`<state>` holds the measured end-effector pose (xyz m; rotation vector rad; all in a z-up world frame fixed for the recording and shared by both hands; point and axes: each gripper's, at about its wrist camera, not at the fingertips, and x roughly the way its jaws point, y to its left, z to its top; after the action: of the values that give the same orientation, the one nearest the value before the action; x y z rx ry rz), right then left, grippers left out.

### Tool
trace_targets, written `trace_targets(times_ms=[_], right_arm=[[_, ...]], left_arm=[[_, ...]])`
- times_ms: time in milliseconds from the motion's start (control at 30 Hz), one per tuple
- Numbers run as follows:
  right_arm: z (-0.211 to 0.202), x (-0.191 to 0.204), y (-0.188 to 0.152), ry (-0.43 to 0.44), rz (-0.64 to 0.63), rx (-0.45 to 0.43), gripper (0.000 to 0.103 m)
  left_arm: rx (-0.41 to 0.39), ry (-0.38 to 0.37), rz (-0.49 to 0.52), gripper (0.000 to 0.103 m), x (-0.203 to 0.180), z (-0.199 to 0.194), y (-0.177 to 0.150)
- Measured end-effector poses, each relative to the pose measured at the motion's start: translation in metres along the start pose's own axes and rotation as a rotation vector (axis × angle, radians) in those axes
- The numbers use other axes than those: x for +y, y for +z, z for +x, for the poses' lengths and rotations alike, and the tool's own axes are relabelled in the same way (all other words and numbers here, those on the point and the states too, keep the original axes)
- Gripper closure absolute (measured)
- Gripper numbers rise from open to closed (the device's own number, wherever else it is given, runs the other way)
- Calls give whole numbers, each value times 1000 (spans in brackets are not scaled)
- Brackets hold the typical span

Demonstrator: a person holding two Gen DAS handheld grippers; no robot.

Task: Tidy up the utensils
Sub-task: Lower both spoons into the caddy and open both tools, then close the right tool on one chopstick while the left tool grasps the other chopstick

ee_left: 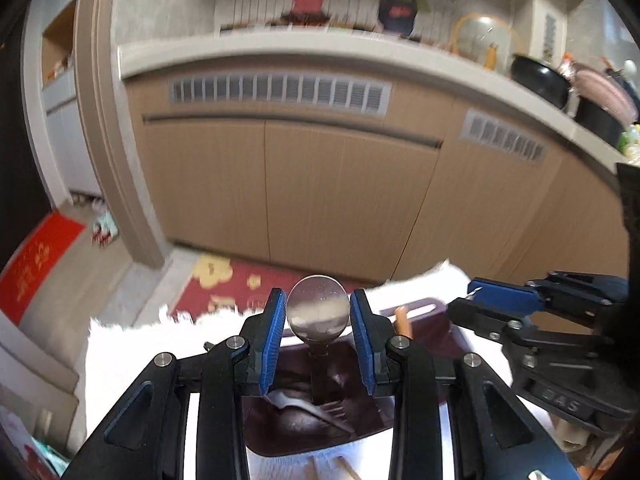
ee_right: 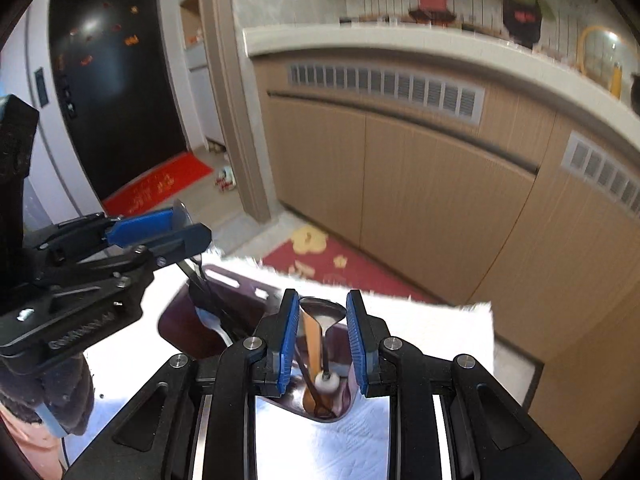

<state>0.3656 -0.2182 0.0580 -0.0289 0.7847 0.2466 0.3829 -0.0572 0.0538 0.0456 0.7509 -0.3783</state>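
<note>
left tool: pinching spoon bowl | right tool: pinching ladle | both above dark tray on white-clothed counter

A white towel-like cloth with a fuzzy edge is covering the supporting surface, filling the lower part of both wrist views. A dark maroon tray is lying directly on it at lower centre, with a slot handle at its far rim. Beyond the cloth's far edge, a red patterned mat is lying on the floor.
</note>
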Motion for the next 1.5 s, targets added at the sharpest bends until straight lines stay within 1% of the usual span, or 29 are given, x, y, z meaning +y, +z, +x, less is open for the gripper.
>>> trace_targets(times_ms=[67,133,167,200,233,300,333,400,467,567,667,733,800,833,933,1033,1133,1267,1433,1500], right_arm=[[10,0,-5,-4,-5,18,78],[16,2,-9,-2,-12,27,78],[18,2,-11,6,-10,30,77],[18,4,-13,12,-11,32,77],[19,4,-15,12,-15,33,77],[17,8,-18,8,-34,31,77],[14,12,-20,-5,-48,19,77],[3,19,-23,-34,-75,-14,77],[-8,25,-27,-43,-84,-41,76],[-28,32,-39,-43,-92,-66,76],[-42,43,-57,-34,-117,-68,76],[-45,54,-73,-17,-143,-57,76],[-44,63,-87,5,-163,-38,76],[-39,69,-95,24,-172,-19,76],[-20,81,-113,49,-176,40,74],[8,86,-127,78,-139,120,74],[28,90,-138,77,-125,165,74],[46,98,-146,84,-117,200,74],[65,110,-152,45,-156,218,75],[72,110,-154,43,-161,232,80]], left_arm=[[21,8,-10,73,4,9,-8],[23,17,-14,72,6,12,-11],[20,26,-14,68,7,11,-11],[14,37,-14,61,6,9,-11],[3,45,-11,59,6,6,-11],[-21,54,2,52,4,-4,-10],[-38,60,7,50,4,-12,-10],[-66,62,8,44,6,-25,-9],[-105,68,-3,39,9,-45,-14],[-119,84,-18,37,15,-68,-29],[-94,91,-21,37,20,-81,-52],[-57,97,-12,37,23,-84,-72],[-1,98,-7,37,25,-82,-98],[22,98,-6,37,25,-80,-108],[109,95,-14,37,31,-71,-142],[166,93,-28,37,38,-66,-166],[192,90,-37,37,42,-66,-180],[195,91,-31,37,41,-68,-193],[195,80,-35,37,40,-67,-196],[198,77,-30,37,38,-65,-196]])
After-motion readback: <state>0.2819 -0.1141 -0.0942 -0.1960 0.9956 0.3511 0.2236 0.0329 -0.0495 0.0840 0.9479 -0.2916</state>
